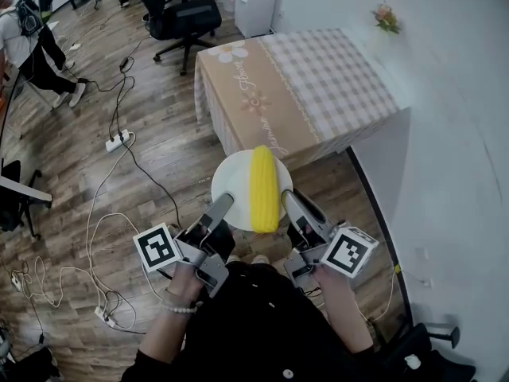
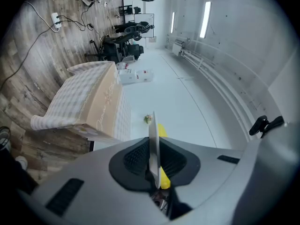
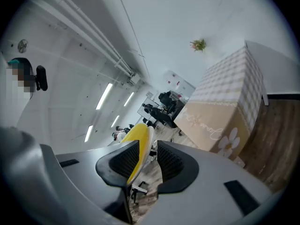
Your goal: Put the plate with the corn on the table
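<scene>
- The left gripper [image 1: 225,202] has its fingers [image 2: 133,161] clenched on the near-left rim of the plate [image 1: 232,173].
- The right gripper [image 1: 288,199] is released. Its fingers straddle the near-right rim without pressing.
- The corn [image 1: 264,188] lies on the plate, long axis pointing away from the person, nearer the right gripper.
- The counter [image 1: 318,86] stands ahead, well apart, so the carry likely goes straight forward.
</scene>
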{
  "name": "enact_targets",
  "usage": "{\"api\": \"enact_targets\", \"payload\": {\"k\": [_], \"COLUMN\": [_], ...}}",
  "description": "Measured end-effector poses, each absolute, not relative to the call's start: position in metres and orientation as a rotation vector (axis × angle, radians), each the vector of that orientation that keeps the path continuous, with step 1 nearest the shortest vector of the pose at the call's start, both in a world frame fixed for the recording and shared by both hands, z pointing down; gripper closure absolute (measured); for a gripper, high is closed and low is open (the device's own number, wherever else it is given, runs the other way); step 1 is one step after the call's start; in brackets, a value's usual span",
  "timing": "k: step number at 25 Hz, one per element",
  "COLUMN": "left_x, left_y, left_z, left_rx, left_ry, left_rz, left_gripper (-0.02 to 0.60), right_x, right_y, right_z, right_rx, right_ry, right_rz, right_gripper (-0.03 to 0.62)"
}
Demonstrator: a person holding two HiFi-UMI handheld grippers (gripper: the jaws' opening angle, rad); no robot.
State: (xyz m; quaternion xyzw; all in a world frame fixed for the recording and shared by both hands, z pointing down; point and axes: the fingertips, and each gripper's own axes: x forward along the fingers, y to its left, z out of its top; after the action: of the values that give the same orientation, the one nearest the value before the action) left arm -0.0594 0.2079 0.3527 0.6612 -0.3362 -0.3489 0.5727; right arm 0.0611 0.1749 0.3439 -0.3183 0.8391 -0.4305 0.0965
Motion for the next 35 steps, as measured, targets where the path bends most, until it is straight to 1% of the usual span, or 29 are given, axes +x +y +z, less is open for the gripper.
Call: {"api": "enact_targets", "payload": {"k": [3, 5, 24, 35], "left_x": [-0.061, -0.062, -0.087, -0.089], "left_y": [0.206, 0.206, 0.219, 0.215], "left_z": [0.354, 0.353, 0.357, 0.358], "left_rx": [1.559, 1.565, 1.597, 1.612], "left_ry": [-0.784, -0.783, -0.777, -0.772], "left_rz": [-0.809, -0.801, -0.746, -0.736], "left_gripper": [0.538, 0.538, 0.538, 0.538], "right_x": [0.055, 0.053, 0.024, 0.021], "right_y": [0.174, 0.175, 0.192, 0.189], "right_z": [0.346, 0.346, 0.35, 0.352], "right_rx": [-0.931, -0.938, -0.936, -0.943], "right_ry": [2.471, 2.473, 2.441, 2.438], "right_rz": [-1.285, -1.282, -1.276, -1.272], "right_gripper": [0.469, 0.5, 0.505, 0.505]}}
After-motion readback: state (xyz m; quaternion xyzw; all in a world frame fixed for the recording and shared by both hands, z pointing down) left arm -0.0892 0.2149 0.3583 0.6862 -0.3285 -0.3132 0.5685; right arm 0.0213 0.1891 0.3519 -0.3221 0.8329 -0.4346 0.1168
